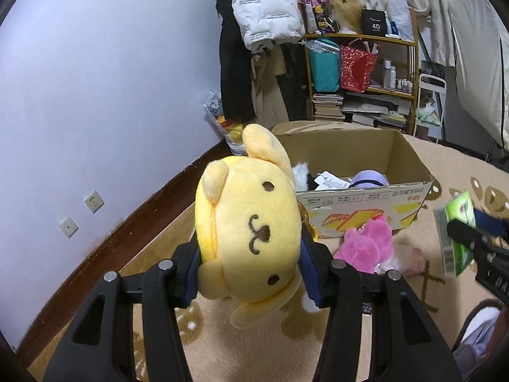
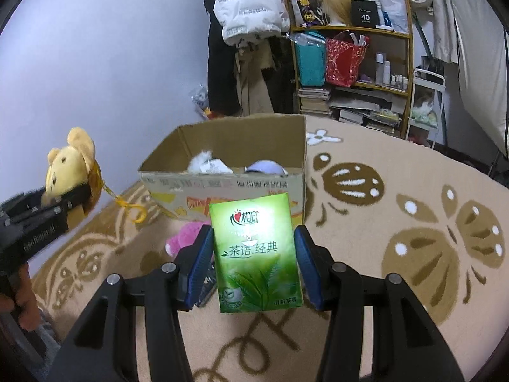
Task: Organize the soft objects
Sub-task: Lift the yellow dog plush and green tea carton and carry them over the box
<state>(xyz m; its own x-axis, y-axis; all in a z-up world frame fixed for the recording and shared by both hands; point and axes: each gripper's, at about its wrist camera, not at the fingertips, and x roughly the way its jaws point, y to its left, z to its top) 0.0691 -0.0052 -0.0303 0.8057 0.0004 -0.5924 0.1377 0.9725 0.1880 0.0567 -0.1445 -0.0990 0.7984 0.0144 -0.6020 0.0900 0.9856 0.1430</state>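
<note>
Beige patterned carpet [image 2: 397,191] underfoot, open brown cardboard box [image 2: 235,146] ahead (plush already inside), pink plush toy [image 1: 366,242] lying against its front. Left gripper [image 1: 251,254] clamped on round yellow dog plush [image 1: 251,222]; right gripper [image 2: 254,254] clamped on green tissue pack [image 2: 257,254].

You hold a fuzzy yellow plush toy [image 1: 251,232] against matt black plastic fingers [image 1: 187,270] with blue padding. Your green tissue pack [image 2: 257,254] looks glossy and smooth, while the cardboard box [image 2: 222,187] is matt brown, and the carpet [image 2: 397,222] looks soft.
</note>
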